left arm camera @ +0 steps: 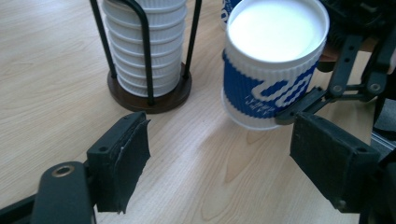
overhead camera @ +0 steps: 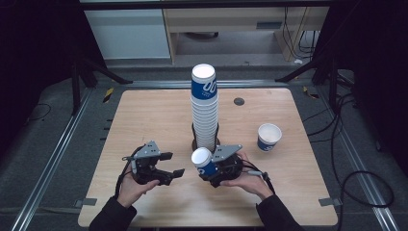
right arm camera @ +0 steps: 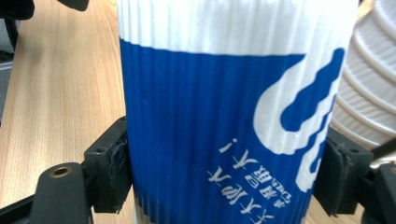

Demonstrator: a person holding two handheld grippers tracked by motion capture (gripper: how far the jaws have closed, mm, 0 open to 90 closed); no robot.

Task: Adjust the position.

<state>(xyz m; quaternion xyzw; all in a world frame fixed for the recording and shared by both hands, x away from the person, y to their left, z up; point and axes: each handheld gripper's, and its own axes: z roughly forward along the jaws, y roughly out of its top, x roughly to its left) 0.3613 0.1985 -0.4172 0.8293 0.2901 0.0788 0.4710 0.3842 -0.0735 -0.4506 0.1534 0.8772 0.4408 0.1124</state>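
1. Near the table (overhead camera: pixel 144 120) front edge, the right gripper (overhead camera: pixel 208 169) is clamped on a blue-and-white cup (overhead camera: pixel 203 161), just in front of the cup stack (overhead camera: pixel 205 108).
2. The left gripper (overhead camera: pixel 175 164) stands apart, jaws wide, holding nothing.
3. The high view adds a second cup (overhead camera: pixel 268 136) standing alone at right.
4. The left gripper view shows the stack's wire holder (left arm camera: pixel 148 95) and the held cup tilted.
5. The right gripper view shows both pads pressing the cup's ribbed wall.

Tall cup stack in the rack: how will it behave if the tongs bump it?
The cup stack rises far above its short wire rack, so it is probably top-heavy and apt to sway or lean. Paper cups look light; the upper ones may shift easily. The ribbed sleeves likely add some grip.
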